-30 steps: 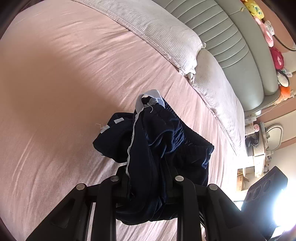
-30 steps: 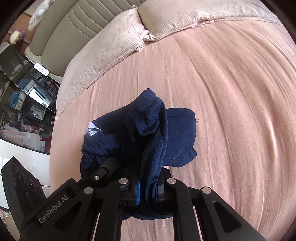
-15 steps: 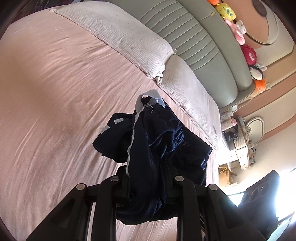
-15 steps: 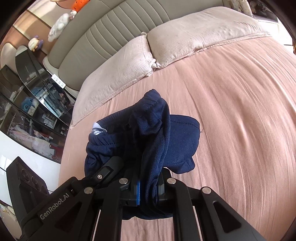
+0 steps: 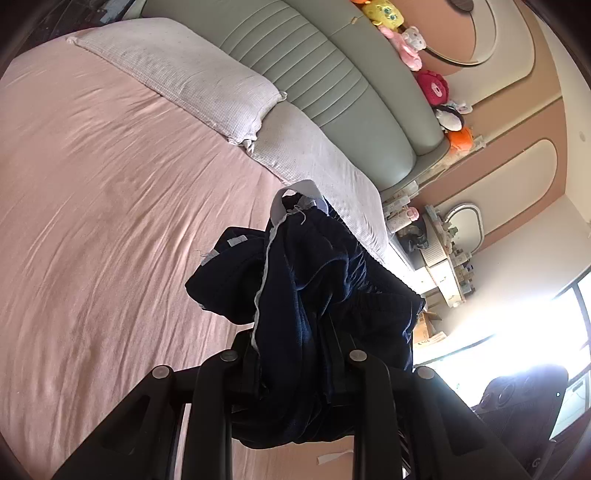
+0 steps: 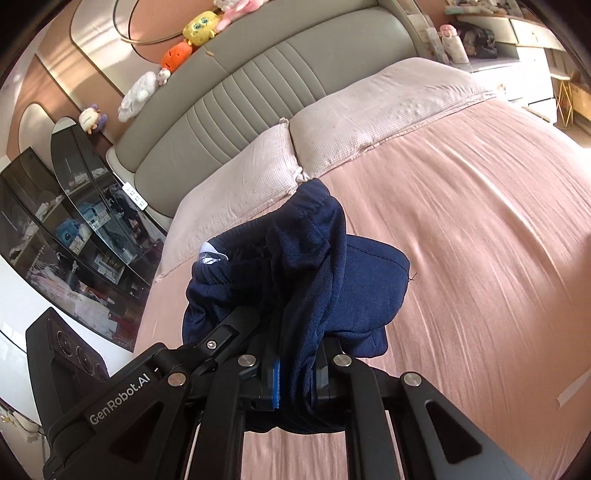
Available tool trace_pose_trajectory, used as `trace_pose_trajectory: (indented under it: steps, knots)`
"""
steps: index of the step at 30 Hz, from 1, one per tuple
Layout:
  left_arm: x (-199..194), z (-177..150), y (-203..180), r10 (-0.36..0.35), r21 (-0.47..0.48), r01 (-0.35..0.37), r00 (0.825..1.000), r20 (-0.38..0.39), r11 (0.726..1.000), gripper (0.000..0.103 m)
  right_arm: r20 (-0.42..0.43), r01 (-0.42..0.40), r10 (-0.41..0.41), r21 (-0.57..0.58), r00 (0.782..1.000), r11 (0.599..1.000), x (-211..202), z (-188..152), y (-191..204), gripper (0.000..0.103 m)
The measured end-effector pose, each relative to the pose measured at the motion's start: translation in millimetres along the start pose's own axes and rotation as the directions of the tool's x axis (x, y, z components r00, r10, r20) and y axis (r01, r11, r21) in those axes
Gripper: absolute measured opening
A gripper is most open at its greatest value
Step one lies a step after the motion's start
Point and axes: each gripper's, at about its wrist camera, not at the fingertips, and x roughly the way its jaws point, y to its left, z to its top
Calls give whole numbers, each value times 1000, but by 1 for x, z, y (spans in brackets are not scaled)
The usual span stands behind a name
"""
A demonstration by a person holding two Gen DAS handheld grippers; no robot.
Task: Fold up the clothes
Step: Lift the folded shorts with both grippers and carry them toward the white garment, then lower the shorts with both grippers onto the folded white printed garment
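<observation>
A dark navy garment [image 5: 306,295] with a white stripe and a white inner band hangs bunched from both grippers above a pink bed sheet [image 5: 110,184]. My left gripper [image 5: 291,354] is shut on a fold of it. In the right wrist view the same navy garment [image 6: 314,266] drapes over my right gripper [image 6: 295,365], which is shut on its cloth beside a blue pad. The left gripper's body also shows in the right wrist view [image 6: 66,347]. Most of the garment's shape is hidden in folds.
Two pale pillows [image 6: 332,140] lie at the head of the bed against a grey padded headboard [image 6: 258,81] topped with plush toys [image 6: 199,26]. A glass cabinet [image 6: 66,214] stands at the left. A dresser and a bright window [image 5: 517,332] are on the right.
Both grippers have risen and tilted up with the garment held. The headboard, plush toys and room walls have come into view. The grip on the cloth is unchanged.
</observation>
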Motion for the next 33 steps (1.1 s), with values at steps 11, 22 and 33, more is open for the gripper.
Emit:
trace_pose_trajectory:
  steps: [11, 22, 33]
  knots:
    - [-45, -13, -72, -114, 81, 114, 993, -6, 990, 20, 131, 22, -19, -20, 991, 1000, -101, 10, 14, 9]
    - [-26, -34, -130, -197, 133, 211, 974, -108, 968, 20, 219, 87, -93, 36, 971, 996, -163, 24, -14, 9]
    - [12, -77, -194, -221, 162, 252, 957, -186, 954, 20, 255, 132, -153, 99, 955, 986, -209, 40, -79, 11]
